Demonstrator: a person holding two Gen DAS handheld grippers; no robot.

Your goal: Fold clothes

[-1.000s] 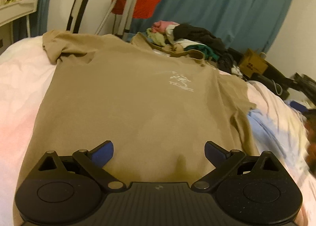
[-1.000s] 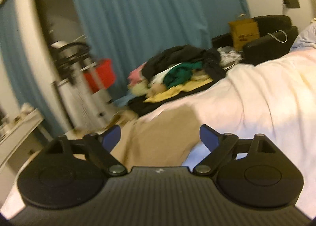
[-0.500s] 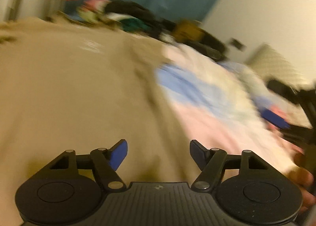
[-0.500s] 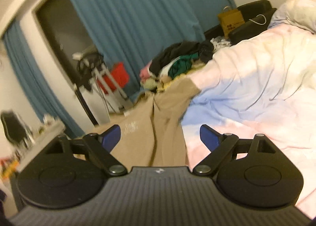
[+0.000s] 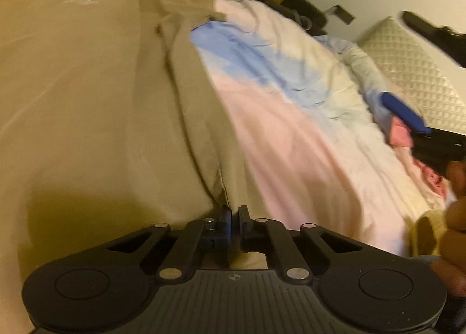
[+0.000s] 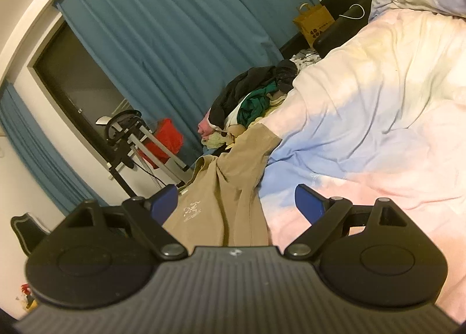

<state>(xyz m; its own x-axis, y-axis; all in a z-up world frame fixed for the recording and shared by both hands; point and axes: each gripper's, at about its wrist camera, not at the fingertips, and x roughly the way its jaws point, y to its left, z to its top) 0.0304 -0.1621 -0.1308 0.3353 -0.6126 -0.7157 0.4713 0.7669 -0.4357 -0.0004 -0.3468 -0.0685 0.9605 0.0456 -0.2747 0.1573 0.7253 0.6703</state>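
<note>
A tan T-shirt [image 5: 87, 86] with a small white chest print lies spread on the bed; it also shows in the right wrist view [image 6: 221, 202]. My left gripper [image 5: 235, 214] is shut on the shirt's near right hem edge, where a fold of cloth runs into the jaws. My right gripper [image 6: 236, 202] is open and empty, held above the shirt's right side. The right gripper's blue finger [image 5: 404, 114] shows at the far right of the left wrist view.
The bed has a pink, blue and cream duvet [image 5: 291, 118]. A pile of loose clothes [image 6: 250, 100] lies at the bed's far end. Blue curtains [image 6: 174, 42], a red bag on a metal frame [image 6: 163, 141] and a cardboard bag [image 6: 314, 25] stand beyond.
My left gripper swung right to the shirt's right hem and shut on it. My right gripper tilted and rose over the shirt's right side, staying open.
</note>
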